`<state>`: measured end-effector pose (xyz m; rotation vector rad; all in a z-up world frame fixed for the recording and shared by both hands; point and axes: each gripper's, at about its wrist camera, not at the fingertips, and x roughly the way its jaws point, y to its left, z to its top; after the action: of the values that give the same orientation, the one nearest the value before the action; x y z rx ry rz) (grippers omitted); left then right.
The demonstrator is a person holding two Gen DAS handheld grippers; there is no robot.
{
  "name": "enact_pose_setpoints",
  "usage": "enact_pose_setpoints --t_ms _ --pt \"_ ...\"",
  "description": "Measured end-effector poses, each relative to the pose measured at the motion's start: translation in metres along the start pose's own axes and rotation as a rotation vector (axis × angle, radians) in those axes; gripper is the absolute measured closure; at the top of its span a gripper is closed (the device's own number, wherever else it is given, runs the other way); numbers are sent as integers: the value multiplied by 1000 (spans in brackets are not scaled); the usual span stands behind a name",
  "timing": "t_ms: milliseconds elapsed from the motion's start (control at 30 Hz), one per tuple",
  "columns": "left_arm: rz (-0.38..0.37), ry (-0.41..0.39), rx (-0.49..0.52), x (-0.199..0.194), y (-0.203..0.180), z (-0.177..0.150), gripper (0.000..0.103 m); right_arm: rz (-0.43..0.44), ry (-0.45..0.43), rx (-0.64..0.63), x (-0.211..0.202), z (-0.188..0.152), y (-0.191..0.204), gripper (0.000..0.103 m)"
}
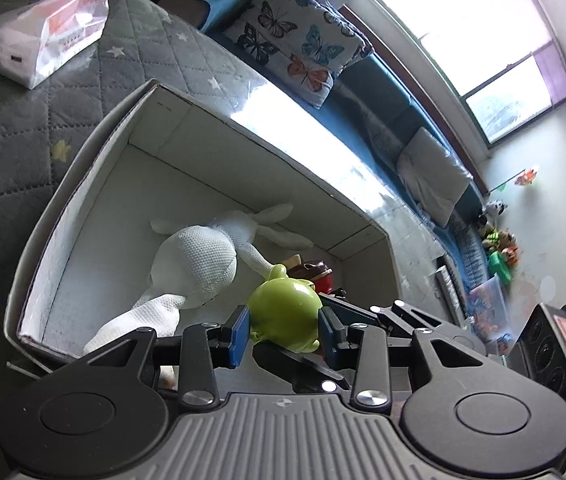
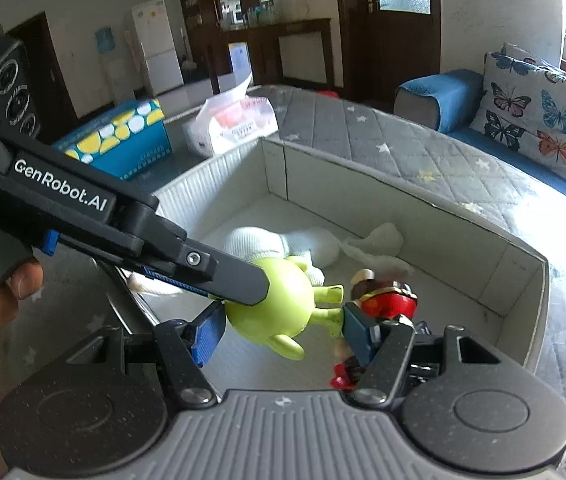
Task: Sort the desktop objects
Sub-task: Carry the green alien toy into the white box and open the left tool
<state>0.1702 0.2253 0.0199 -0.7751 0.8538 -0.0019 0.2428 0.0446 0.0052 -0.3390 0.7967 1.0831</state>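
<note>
Grippers met over a white-lined storage box (image 1: 95, 168). The left gripper (image 1: 285, 330) was clamped on a green toy figure (image 1: 287, 312), held above the box beside a white plush rabbit (image 1: 195, 264). The right gripper (image 2: 279, 334) stood apart, a red-and-brown toy (image 2: 383, 294) beyond its fingertip.

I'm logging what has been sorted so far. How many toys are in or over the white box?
3. The green figure is held over the box by the left gripper; the white plush rabbit lies on its floor; the red figure sits beside it. Others may be hidden.
</note>
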Motion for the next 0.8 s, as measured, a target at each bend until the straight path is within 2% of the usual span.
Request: enact_pose_setpoints --t_ms 333,800 --pt "34 26 12 11 2 4 63 -15 69 -54 19 9 0 37" --pt "17 17 9 6 3 3 63 -9 50 -35 14 7 -2 36"
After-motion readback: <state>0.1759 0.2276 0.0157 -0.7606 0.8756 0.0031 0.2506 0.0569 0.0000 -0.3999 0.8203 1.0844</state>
